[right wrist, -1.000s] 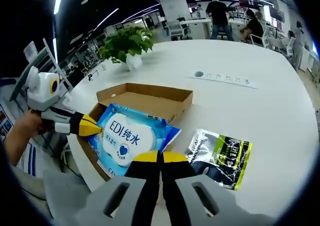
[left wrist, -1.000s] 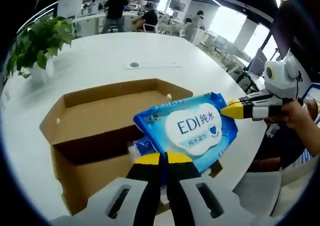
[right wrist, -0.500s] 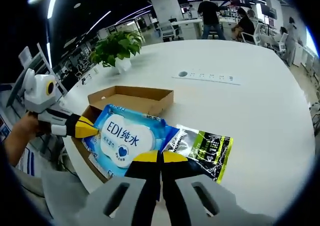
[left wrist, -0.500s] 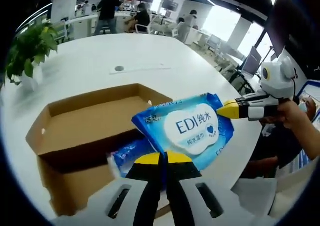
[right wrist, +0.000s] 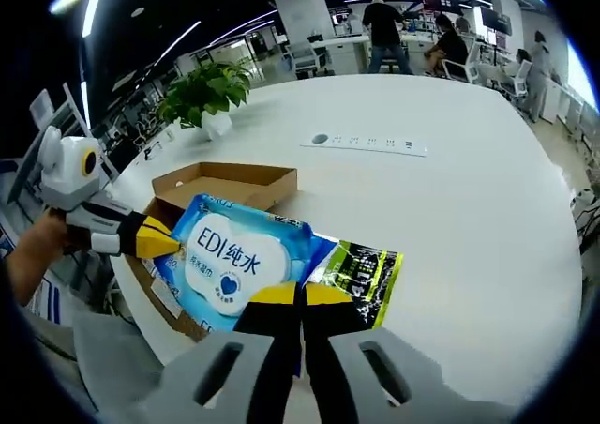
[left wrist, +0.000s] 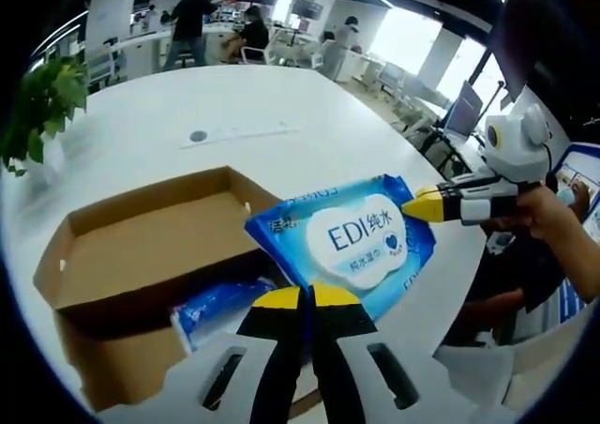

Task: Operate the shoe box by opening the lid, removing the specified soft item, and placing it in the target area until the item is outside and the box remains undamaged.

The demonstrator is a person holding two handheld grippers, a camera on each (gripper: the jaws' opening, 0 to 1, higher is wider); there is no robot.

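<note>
Seen from the left gripper view: the left gripper (left wrist: 307, 297), yellow-tipped jaws pressed together, clenched on the near edge of a blue wet wipes pack (left wrist: 349, 241) printed "EDI", held in the air above the large white desk (left wrist: 169, 105). At 3 o'clock, the right gripper (left wrist: 409, 205) pinching the far corner of the same pack, gripped by a person's hand (left wrist: 544, 215). At 9 o'clock, an open brown shoe box (left wrist: 150, 227) resting on the desk, lid folded back, with a second blue pack (left wrist: 217, 304) lying inside near its front wall. A potted plant (left wrist: 33, 100) at 10 o'clock on the desk edge, and a flat power strip (left wrist: 234, 133) set into the desk at 12 o'clock; people in an office far behind. Seen from the right gripper view: the right gripper (right wrist: 302, 295) closed on the edge of the wet wipes pack (right wrist: 234, 255), the pack raised and lying over the near right corner of the shoe box (right wrist: 220, 182), outside the box. At 9 o'clock, the left gripper (right wrist: 169, 244) clamped on the opposite corner of the pack, with a hand (right wrist: 37, 255) behind it. Just beside the pack at 3 o'clock, a black and green foil pouch (right wrist: 361, 272) lying flat on the desk (right wrist: 469, 208), partly tucked under the blue pack's edge. Potted plant (right wrist: 202, 91) at 11 o'clock beyond the box, power strip (right wrist: 366, 143) at 12 o'clock.
</note>
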